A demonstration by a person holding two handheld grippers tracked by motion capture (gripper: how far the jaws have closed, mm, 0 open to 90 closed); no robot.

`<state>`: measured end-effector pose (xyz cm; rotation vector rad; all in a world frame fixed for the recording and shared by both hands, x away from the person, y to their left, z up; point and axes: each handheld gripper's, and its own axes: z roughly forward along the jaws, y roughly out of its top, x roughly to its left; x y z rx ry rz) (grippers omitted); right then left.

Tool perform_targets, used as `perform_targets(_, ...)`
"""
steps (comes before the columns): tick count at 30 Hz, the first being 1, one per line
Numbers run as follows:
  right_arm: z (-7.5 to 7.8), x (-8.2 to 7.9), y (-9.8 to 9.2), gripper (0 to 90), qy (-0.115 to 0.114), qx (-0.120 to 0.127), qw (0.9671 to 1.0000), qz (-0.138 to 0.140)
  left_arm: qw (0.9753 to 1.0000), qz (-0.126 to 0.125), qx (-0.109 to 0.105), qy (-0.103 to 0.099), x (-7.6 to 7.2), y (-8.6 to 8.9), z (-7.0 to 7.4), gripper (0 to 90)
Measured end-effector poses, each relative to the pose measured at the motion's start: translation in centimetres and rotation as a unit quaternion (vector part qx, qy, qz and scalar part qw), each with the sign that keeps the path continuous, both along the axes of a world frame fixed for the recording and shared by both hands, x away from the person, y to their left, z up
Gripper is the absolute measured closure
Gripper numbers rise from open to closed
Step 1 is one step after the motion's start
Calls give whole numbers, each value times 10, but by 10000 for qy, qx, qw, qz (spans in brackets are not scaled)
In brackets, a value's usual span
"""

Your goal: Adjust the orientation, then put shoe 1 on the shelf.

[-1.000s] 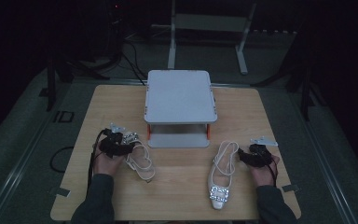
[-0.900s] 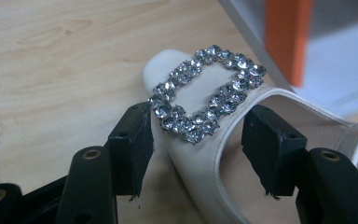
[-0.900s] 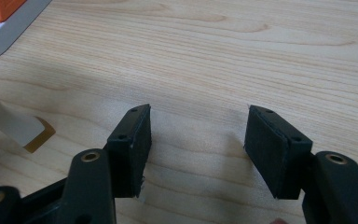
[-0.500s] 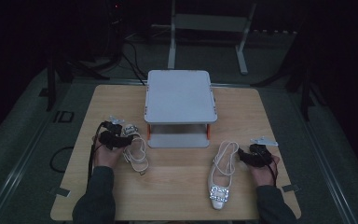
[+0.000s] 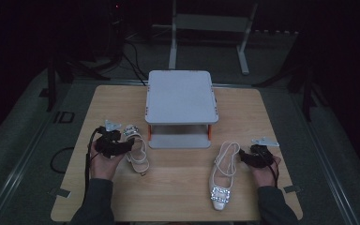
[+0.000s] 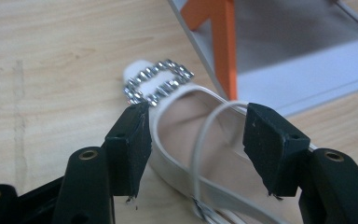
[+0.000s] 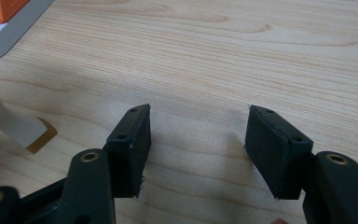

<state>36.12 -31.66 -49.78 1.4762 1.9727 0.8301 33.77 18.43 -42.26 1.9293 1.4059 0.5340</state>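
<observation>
The left gripper (image 6: 193,140), jaws apart around the left white slingback shoe with a rhinestone buckle (image 6: 186,140), has slid it toward the grey 2-tier rack (image 5: 180,96); the right gripper (image 7: 198,149) stays open, empty.

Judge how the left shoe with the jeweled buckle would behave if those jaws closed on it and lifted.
The shoe probably lifts lightly; its thin sides may flex between the left gripper. The loose strap would likely dangle. Its glossy surface could slip.
</observation>
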Motion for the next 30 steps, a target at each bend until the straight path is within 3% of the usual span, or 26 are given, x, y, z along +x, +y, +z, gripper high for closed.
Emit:
perform_targets(9,0,0,0,406,1,-13,10000,-3,9999,119,38,45,-3,-5,2,412)
perform_targets(21,0,0,1,404,4,-9,10000,6,9992,328,-84,196,4,-17,-10,374)
perform_targets(30,0,0,0,404,8,10,10000,9,9963,564,59,650,6,-15,-20,375)
